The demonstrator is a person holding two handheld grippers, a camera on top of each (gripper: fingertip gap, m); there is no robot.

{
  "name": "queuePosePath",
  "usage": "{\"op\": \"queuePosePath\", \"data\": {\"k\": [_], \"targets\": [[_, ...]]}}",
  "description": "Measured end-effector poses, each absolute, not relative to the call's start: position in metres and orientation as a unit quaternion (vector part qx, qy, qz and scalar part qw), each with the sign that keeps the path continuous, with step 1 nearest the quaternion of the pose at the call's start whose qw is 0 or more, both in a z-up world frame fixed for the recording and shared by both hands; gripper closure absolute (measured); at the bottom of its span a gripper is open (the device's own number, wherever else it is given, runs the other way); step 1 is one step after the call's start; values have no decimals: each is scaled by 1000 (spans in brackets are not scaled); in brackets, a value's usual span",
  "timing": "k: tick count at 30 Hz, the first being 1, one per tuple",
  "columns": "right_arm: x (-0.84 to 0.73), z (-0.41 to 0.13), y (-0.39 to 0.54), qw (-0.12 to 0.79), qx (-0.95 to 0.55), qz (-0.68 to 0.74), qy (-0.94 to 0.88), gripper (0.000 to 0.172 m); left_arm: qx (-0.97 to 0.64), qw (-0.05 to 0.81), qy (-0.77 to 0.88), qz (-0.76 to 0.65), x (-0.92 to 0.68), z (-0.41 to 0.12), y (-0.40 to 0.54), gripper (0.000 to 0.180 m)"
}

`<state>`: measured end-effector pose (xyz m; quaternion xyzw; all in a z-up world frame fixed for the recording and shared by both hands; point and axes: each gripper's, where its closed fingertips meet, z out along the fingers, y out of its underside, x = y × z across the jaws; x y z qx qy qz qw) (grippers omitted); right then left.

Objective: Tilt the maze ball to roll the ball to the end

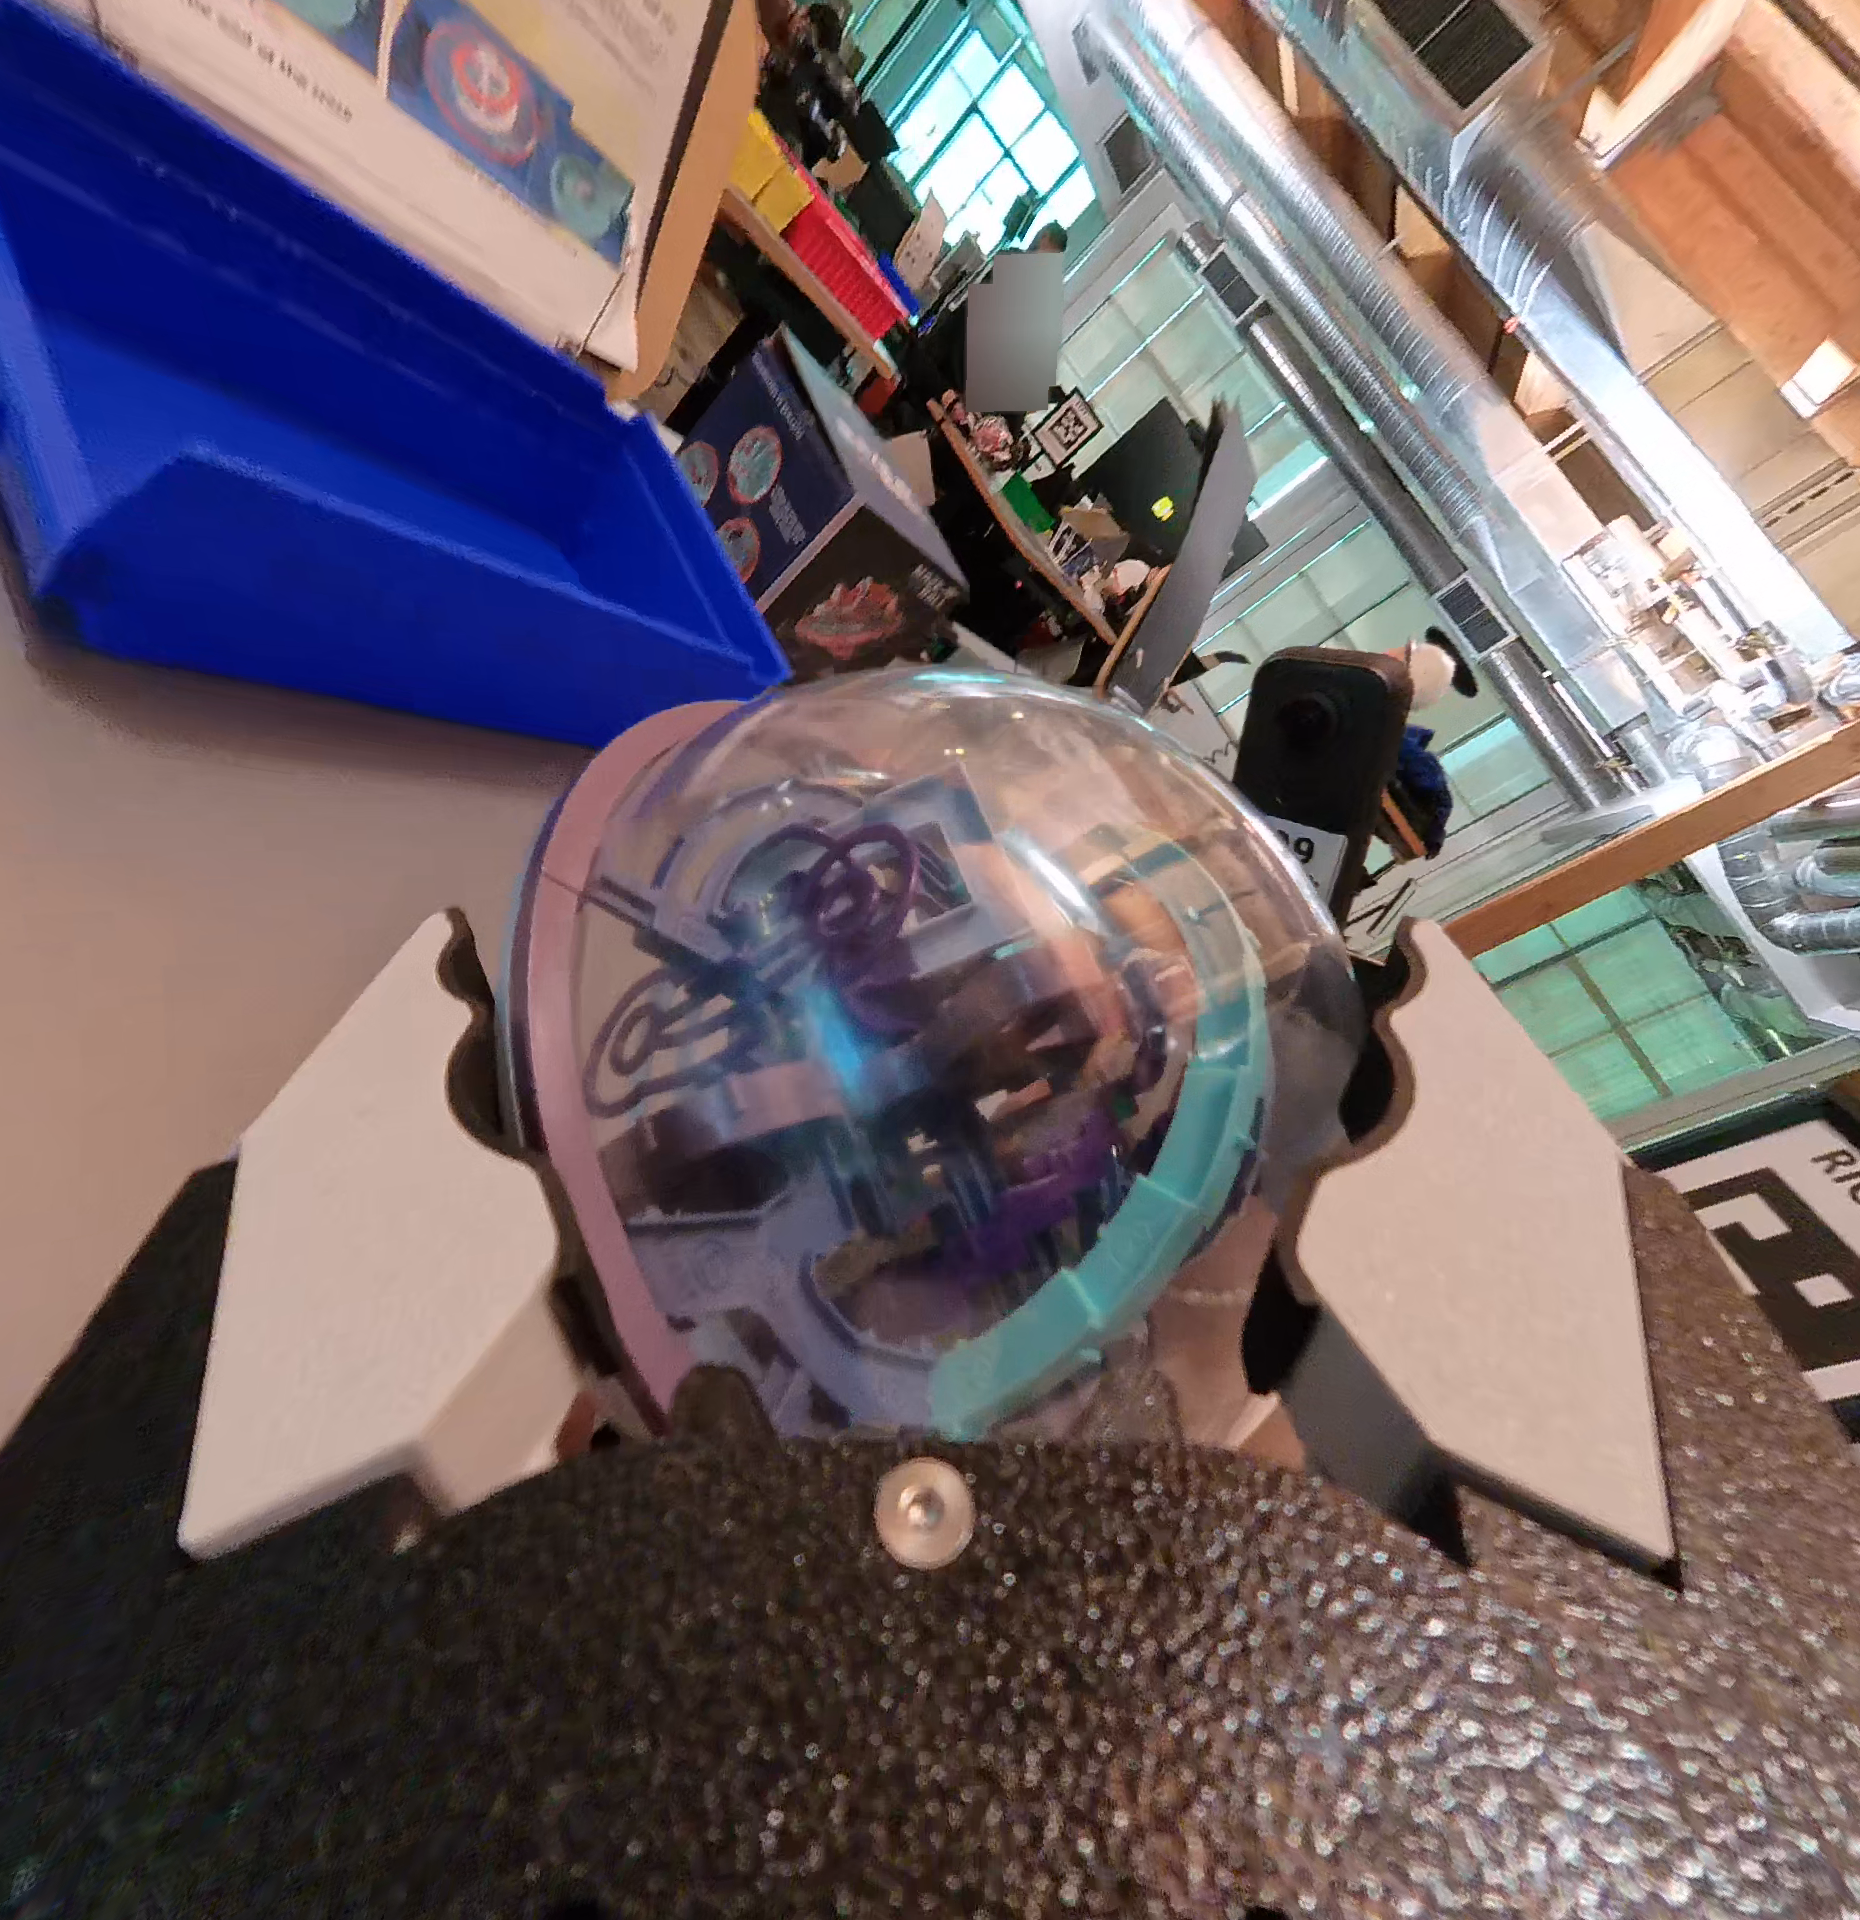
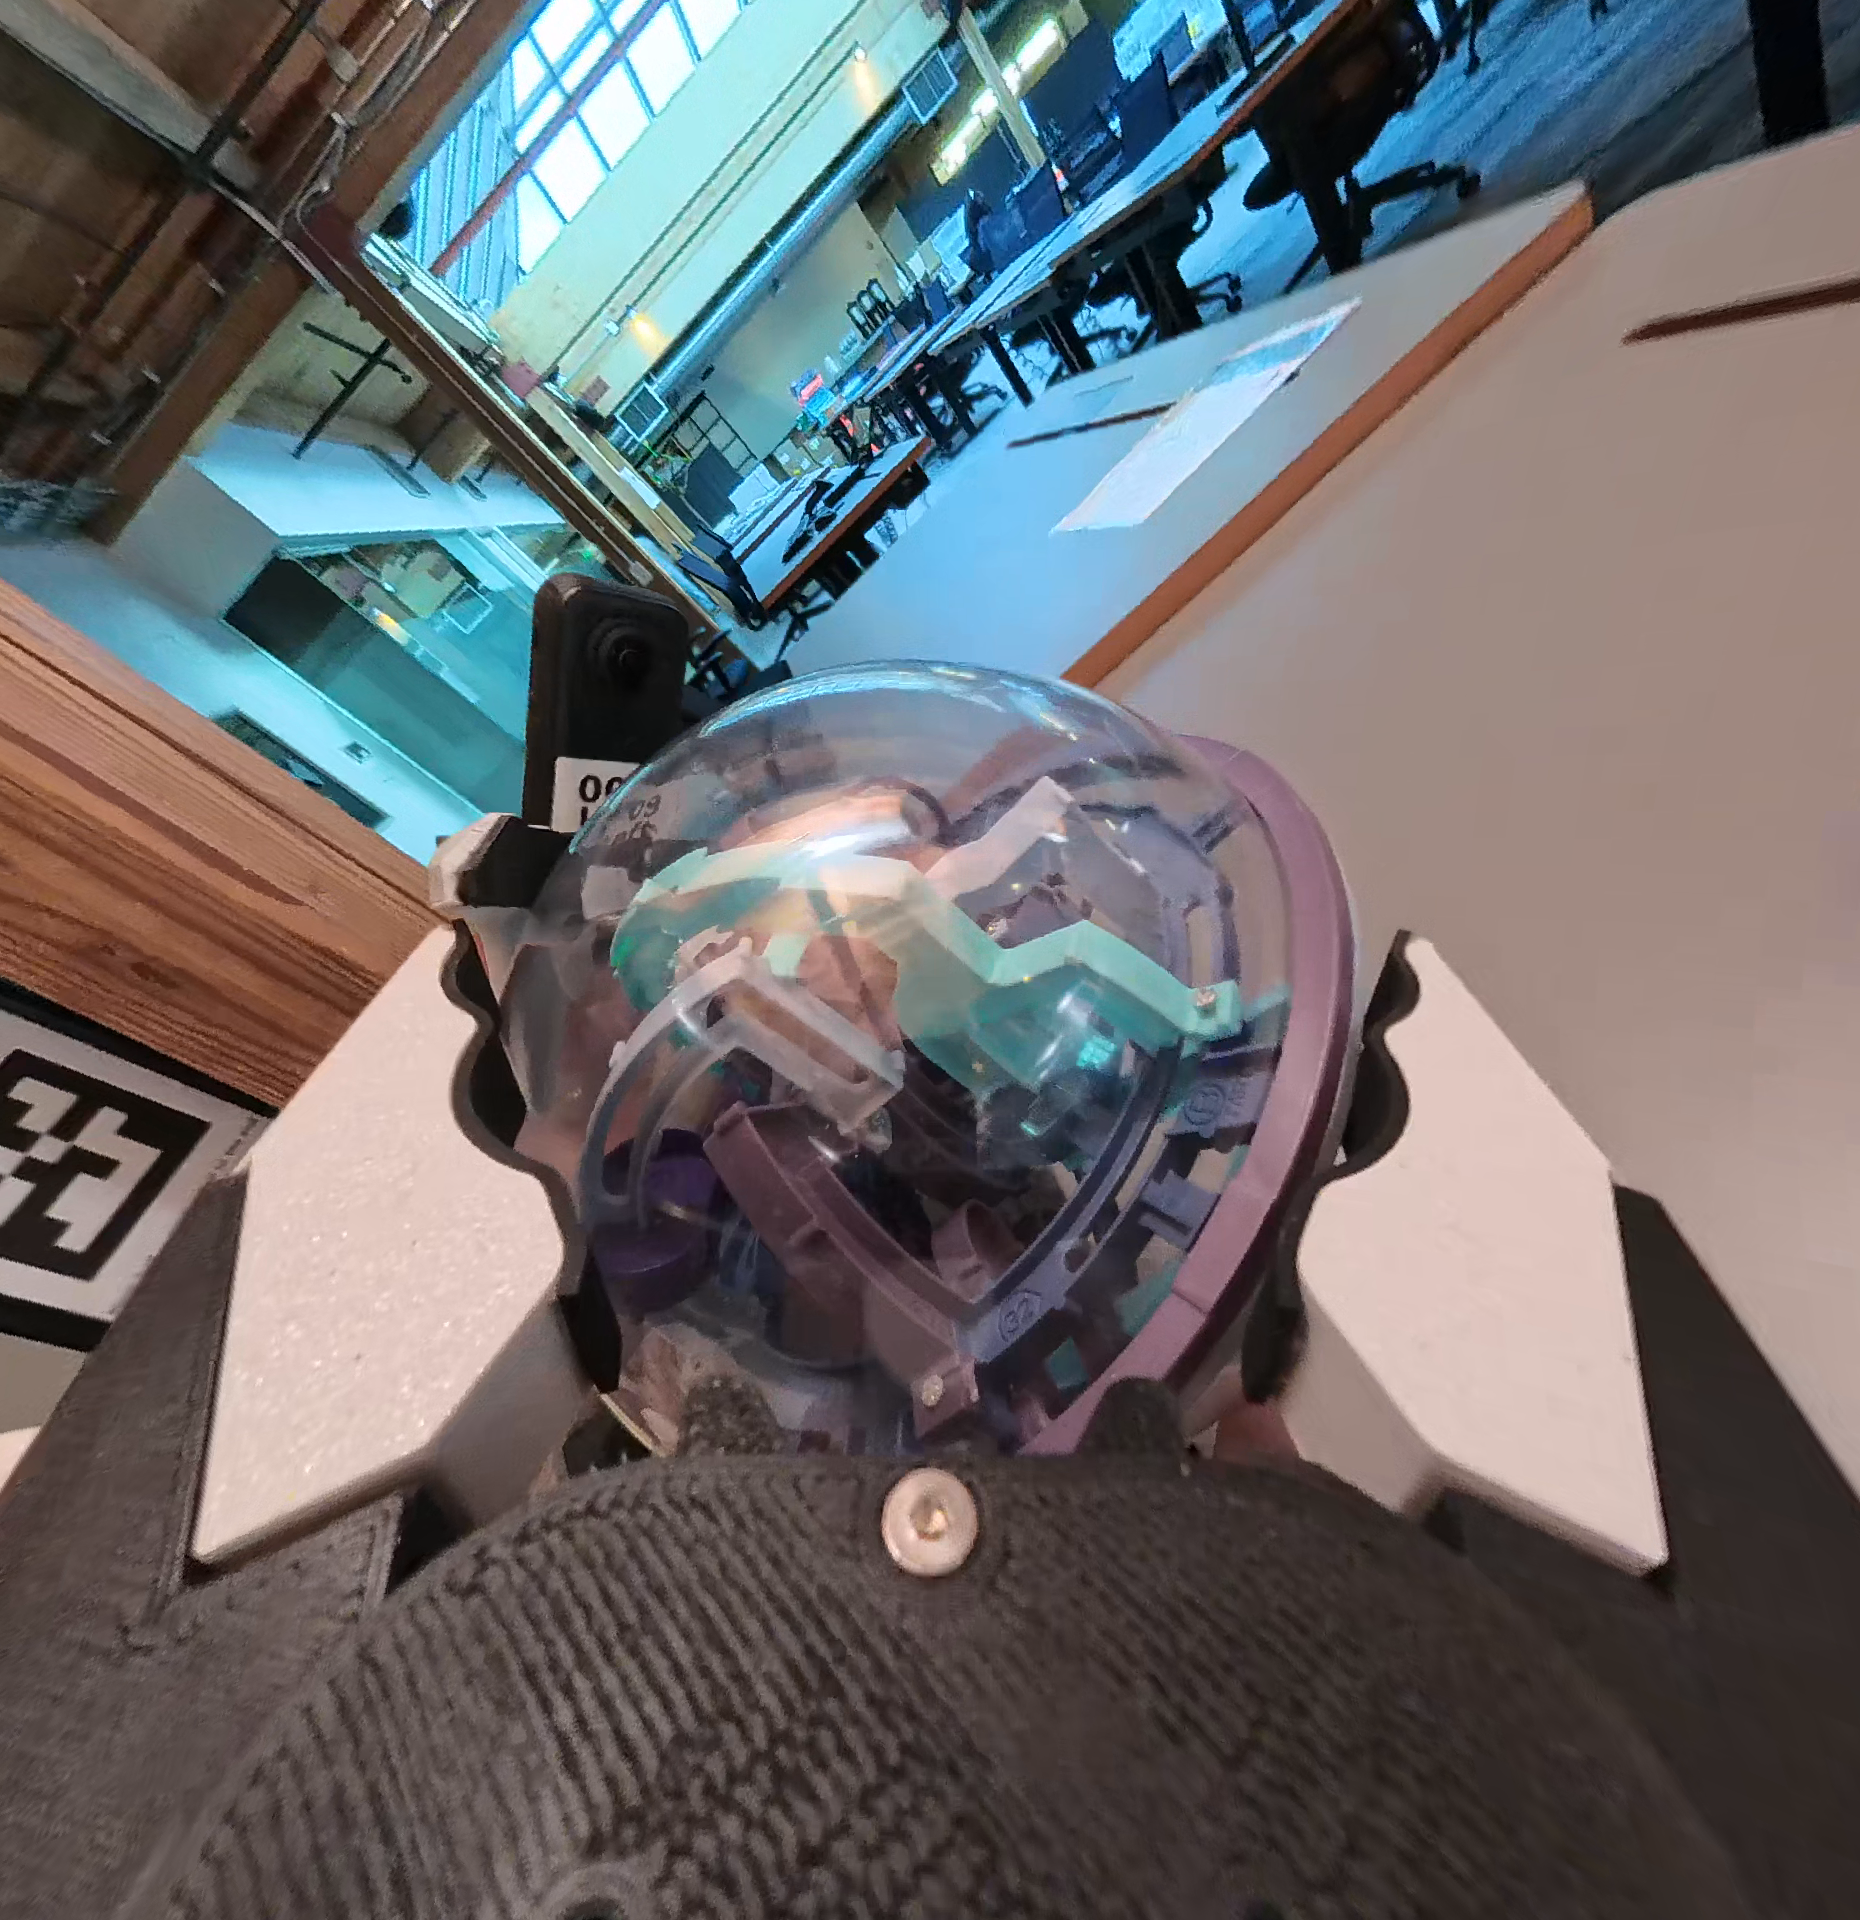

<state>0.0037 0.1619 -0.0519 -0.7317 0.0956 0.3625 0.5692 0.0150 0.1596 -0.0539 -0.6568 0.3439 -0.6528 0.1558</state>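
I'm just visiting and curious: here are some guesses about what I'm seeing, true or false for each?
1. The maze ball has a clear shell with coloured tracks inside. True.
2. The left gripper has its jaws closed on the ball's two sides. True.
3. The bin on the table is red. False: it is blue.
4. The right gripper hangs empty, away from the ball. False: it clasps the same ball.
5. A purple band rings the ball. True.

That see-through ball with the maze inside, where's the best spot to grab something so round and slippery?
Across its widest part, one gripper from each opposite side, as here. The maze ball is smooth and clear all round, so the left gripper and right gripper each cradle it between wide-spread notched fingers.
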Motion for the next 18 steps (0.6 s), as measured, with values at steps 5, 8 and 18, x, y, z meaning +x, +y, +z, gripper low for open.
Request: {"op": "queuePosePath", "data": {"k": [5,8,18], "targets": [[9,-103,161,552,-731,382,125,15,-679,127,341,-638,20,-107,158,23],[12,-125,160,545,-731,387,134,14,-685,114,345,-631,22,-129,157,23],[16,-162,161,523,-746,397,107,14,-688,113,360,-620,30,-164,159,25]]}}
